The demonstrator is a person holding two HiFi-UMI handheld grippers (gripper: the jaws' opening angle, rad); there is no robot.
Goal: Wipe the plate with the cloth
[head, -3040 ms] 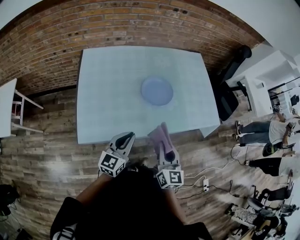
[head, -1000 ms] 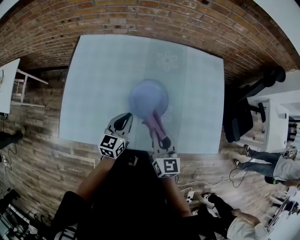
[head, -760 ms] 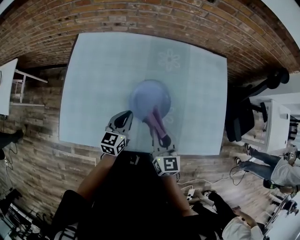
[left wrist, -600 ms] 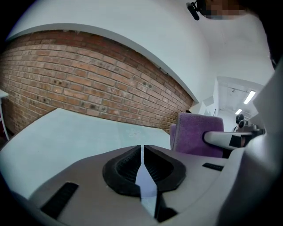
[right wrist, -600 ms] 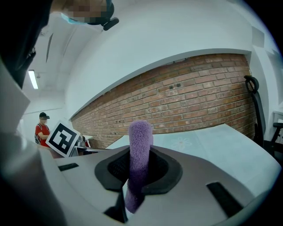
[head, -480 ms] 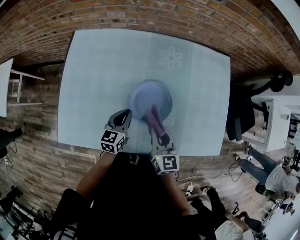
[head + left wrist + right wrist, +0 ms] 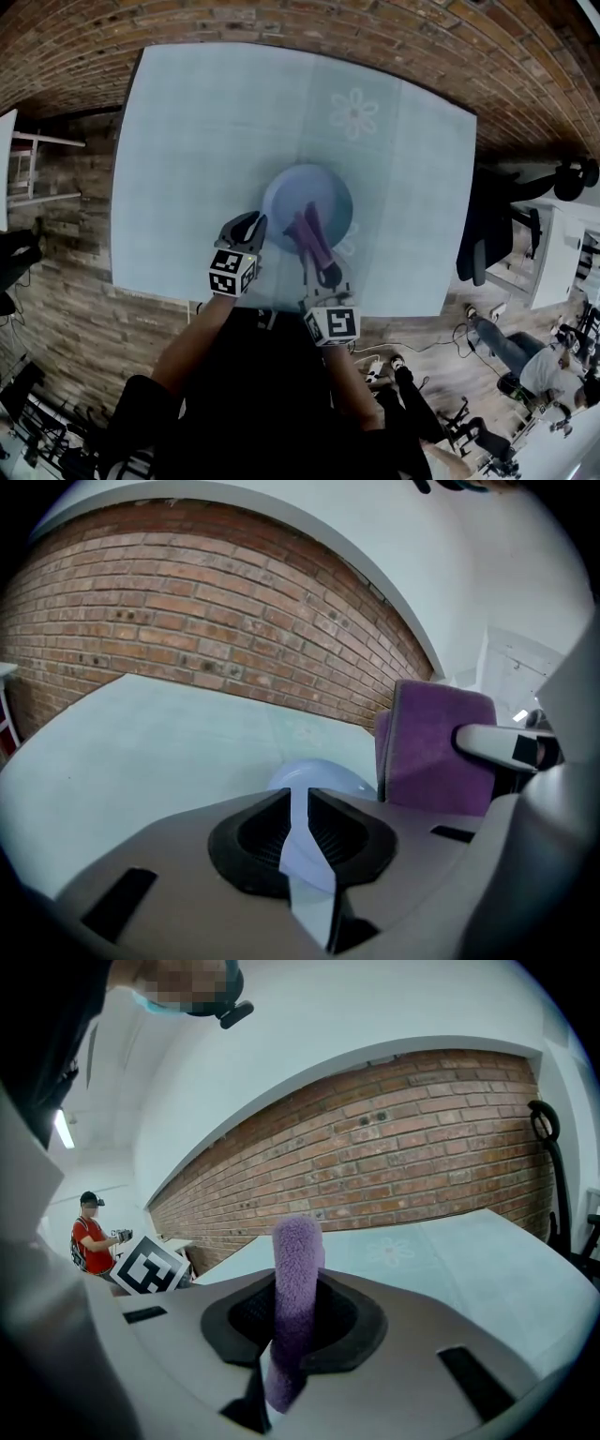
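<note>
Left gripper point(image 7: 298, 797), jaws nearly closed and empty; plate point(image 7: 328, 775) just beyond on a table point(image 7: 141, 742); purple cloth point(image 7: 431, 750) at right.

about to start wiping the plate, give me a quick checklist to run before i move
1. Cloth clamped in right gripper: ok, jaws shut on it.
2. Plate flat on the table: ok.
3. Cloth lined up with plate: ok, the head view shows it over the near rim.
4. Cloth touching plate: cannot tell.
5. Left gripper empty: ok, jaws nearly together, nothing between them.
6. Plate steadied: not ok, left gripper is beside the near-left rim, not gripping it.
</note>
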